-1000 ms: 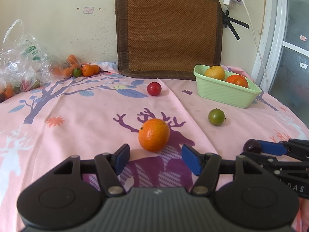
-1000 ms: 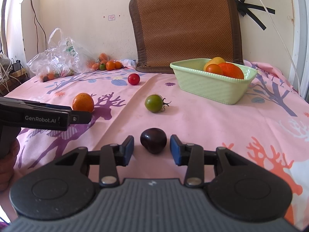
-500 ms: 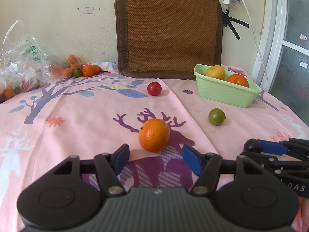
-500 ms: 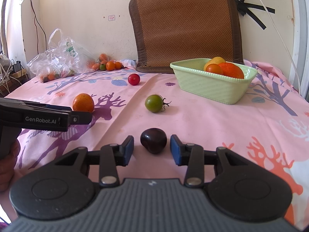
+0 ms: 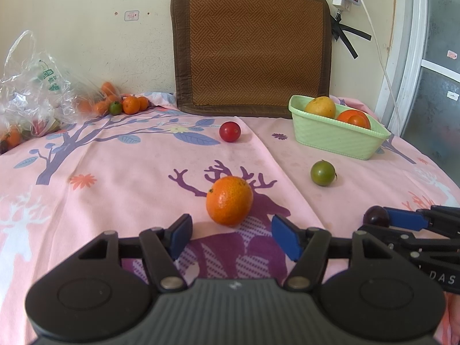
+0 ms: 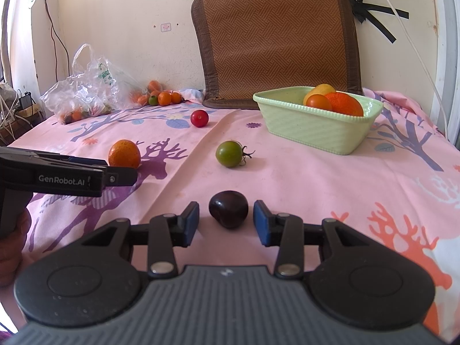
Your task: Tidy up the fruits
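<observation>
Off to the far left of the left gripper, the plastic bag runs past the picture's edge, and the fruit inside it shows only as blurred orange and red patches. In the basket ahead and to the right, the wall hides the lower parts of the fruit. The right gripper covers most of the dark plum beside it. In the right wrist view, only a sliver of the hand on the left gripper shows.
</observation>
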A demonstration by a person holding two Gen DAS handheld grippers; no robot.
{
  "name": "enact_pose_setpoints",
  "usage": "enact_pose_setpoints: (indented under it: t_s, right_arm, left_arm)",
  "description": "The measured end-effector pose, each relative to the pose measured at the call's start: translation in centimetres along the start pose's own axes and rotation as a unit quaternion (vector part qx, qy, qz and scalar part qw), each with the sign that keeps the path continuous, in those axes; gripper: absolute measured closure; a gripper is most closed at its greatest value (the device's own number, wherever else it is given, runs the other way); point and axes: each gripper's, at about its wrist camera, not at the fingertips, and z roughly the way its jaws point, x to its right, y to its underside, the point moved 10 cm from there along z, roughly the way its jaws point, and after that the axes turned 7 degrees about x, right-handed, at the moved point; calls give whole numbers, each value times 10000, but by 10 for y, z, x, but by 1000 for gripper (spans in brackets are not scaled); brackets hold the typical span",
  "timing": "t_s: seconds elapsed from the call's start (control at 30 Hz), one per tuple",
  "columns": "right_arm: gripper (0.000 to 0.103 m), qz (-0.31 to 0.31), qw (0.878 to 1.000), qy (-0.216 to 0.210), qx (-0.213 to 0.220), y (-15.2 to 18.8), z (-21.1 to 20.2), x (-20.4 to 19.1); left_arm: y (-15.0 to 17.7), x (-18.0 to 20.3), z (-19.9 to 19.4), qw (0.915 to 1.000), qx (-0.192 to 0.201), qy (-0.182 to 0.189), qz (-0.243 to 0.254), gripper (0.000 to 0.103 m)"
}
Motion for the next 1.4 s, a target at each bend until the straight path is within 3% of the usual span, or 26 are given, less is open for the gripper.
enact_pose_setpoints:
  t_s: [0.53,0.87,0.97,1.07,1.13,1.17,1.2,1.23,1.4]
  right_arm:
    - [58,9,10000,-9,5,0,0,0]
    - [51,-52,10000,-16,51,0,-3,-4]
    - [51,-128,9999,45,90,0,-4,-4]
    - [51,-61,9999,76,109,-1,-5,-1]
    - [51,-16,9999,73,96,-1,-4,1]
    - [52,-29,10000,58,75,0,-3,1]
    - [66,-56,9999,49,71,0,-2,0]
    - [72,-90,9999,53,57,1,-2,-1]
    - [72,223,9992,22,335,-12,-6,12]
  left_arm:
    - [0,-1,0,10000,-12,-34,30,36]
    - [-7,-4,7,9999,-55,-118,-16,36]
    - [-11,-2,10,9998,-30,-176,127,39]
    - [-11,4,13,9995,-65,-160,272,51]
    - [-8,7,16,9994,-126,-133,308,65]
    - [-7,8,17,9992,-136,-141,335,66]
    - [-7,9,17,9991,-119,-148,368,66]
    - [-8,11,16,9992,-133,-100,367,66]
    - [-30,32,15,9989,34,304,364,66]
